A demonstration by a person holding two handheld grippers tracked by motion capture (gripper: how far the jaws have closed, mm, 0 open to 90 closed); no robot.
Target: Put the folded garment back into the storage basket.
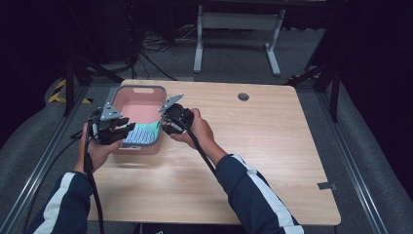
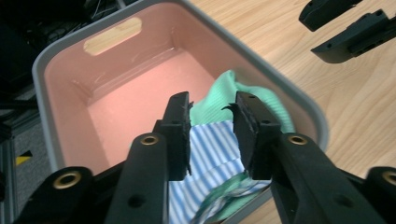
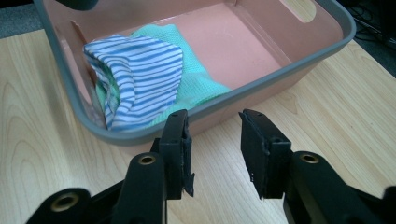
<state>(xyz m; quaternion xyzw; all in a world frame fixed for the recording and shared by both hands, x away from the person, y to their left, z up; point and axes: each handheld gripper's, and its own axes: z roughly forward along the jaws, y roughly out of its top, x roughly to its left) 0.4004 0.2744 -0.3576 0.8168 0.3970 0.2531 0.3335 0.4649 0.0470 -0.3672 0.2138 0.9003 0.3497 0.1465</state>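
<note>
The striped cloth [image 2: 219, 154] is seen lying inside the pink bin [image 2: 65, 93], bunched in the corner nearest the person, on top of a green cloth [image 2: 224, 91]. In the left gripper view the jaws of the left gripper [image 2: 212, 133] stand apart above the bin, and the striped cloth is seen through the gap between them; the pads are not pressed on it, and no fabric is pinched. Whether the cloth is brushed by the tips cannot be told.

In the right gripper view the jaws of the right gripper [image 3: 212, 149] are likewise apart, with nothing between them — bare table [image 3: 327, 116] is seen through the gap. These jaws are placed outside the bin, just beside its grey rim; the striped cloth [image 3: 140, 79] lies beyond that rim, near but apart from the tips.

Bin contents: the striped cloth is draped over the green cloth [image 3: 196, 79], both crowded against one end wall. The rest of the pink floor is bare. A handle slot is cut in the far end wall.

In the high view the bin [image 1: 141, 92] is set on the wooden table [image 1: 272, 146], toward its far left corner. The left gripper [image 1: 119, 129] is held at the bin's near left edge, the right gripper [image 1: 168, 122] at its right side — each in one hand, the cloths [image 1: 143, 132] between them.
</note>
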